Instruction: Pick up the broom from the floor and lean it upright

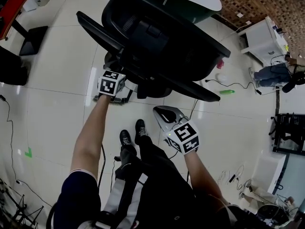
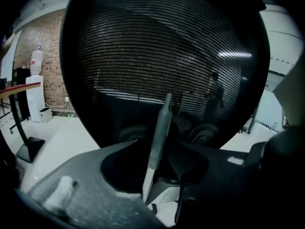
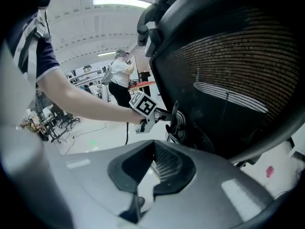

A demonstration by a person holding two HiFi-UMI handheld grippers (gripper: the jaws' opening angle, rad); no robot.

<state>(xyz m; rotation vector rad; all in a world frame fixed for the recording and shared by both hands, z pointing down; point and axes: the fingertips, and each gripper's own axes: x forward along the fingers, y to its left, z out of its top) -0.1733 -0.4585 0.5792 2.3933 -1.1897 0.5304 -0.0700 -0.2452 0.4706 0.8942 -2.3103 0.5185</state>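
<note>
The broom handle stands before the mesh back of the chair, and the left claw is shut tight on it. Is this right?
Not quite. The left claw is open. In the left gripper view its jaws stand wide apart, and the thin handle stands between them unpressed. The rest holds: the handle stands before the mesh back of the chair.

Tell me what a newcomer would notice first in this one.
The big black mesh office chair dominates, filling the upper head view and both gripper views. Next, the slim grey broom handle stands near-upright in front of its backrest, between the open jaws of the left hand-held gripper.
</note>
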